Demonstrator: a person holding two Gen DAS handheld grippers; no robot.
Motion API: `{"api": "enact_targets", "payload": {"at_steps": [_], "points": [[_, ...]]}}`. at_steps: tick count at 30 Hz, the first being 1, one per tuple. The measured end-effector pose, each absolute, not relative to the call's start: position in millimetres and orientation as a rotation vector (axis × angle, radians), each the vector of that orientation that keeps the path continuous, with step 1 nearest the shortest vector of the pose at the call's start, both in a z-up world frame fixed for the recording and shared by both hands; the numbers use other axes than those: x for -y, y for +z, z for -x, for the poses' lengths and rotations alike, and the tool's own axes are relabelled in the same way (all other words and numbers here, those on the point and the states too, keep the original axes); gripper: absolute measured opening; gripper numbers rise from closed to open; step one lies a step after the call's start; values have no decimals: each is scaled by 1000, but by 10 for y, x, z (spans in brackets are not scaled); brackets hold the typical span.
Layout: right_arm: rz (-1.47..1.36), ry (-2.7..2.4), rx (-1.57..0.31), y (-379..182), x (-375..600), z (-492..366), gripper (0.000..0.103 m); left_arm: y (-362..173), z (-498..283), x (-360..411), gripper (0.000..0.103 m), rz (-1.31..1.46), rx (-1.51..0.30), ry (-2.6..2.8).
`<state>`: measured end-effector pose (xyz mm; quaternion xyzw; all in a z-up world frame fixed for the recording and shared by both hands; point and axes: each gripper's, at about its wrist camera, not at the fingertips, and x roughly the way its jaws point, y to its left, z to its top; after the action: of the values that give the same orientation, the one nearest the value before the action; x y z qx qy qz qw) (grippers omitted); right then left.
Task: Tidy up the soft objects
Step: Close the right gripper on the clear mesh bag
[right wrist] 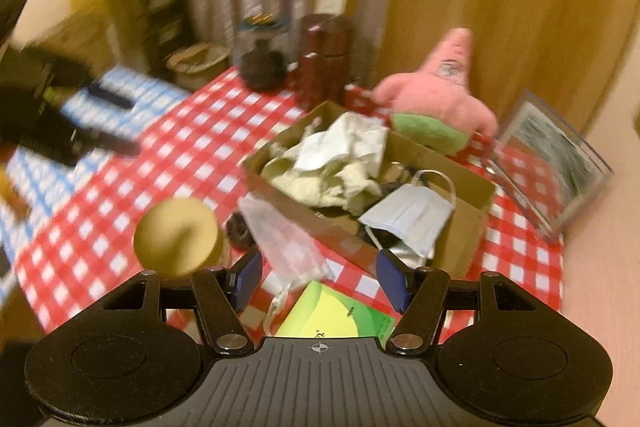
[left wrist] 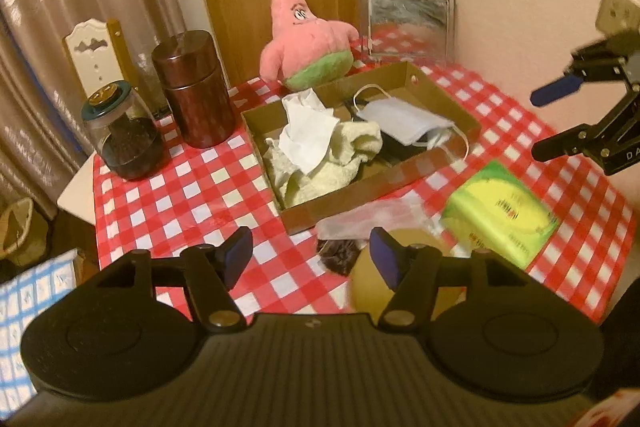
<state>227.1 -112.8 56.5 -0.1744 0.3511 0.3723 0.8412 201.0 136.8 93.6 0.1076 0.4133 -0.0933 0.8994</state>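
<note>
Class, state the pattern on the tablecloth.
Red and white checks on the tablecloth, clearest in the left wrist view.

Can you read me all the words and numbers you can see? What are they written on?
"DA": white letters on the right gripper, cut off at the picture's edge.
Red print on the green and yellow tissue pack: too blurred to read.
Small dark print on the same pack in the right wrist view: too small to read.
Round crosshair sign on each gripper's body: a mark, no words.
Nothing else carries readable text.

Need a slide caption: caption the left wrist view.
Open left gripper faces a cardboard tray of cloths beside a pink plush.
</note>
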Motion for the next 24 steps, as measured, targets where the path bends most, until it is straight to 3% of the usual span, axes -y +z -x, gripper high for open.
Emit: {"api": "enact_targets", "payload": {"at_steps": [10, 24], "points": [[655, 960, -751, 45, 792, -2449, 63, 459, -2175, -1641, 63, -380, -852, -344], [780, 1156, -890, -620, 268, -3110, 63, -342, -2605, -2003, 63, -481, -872, -528]]}}
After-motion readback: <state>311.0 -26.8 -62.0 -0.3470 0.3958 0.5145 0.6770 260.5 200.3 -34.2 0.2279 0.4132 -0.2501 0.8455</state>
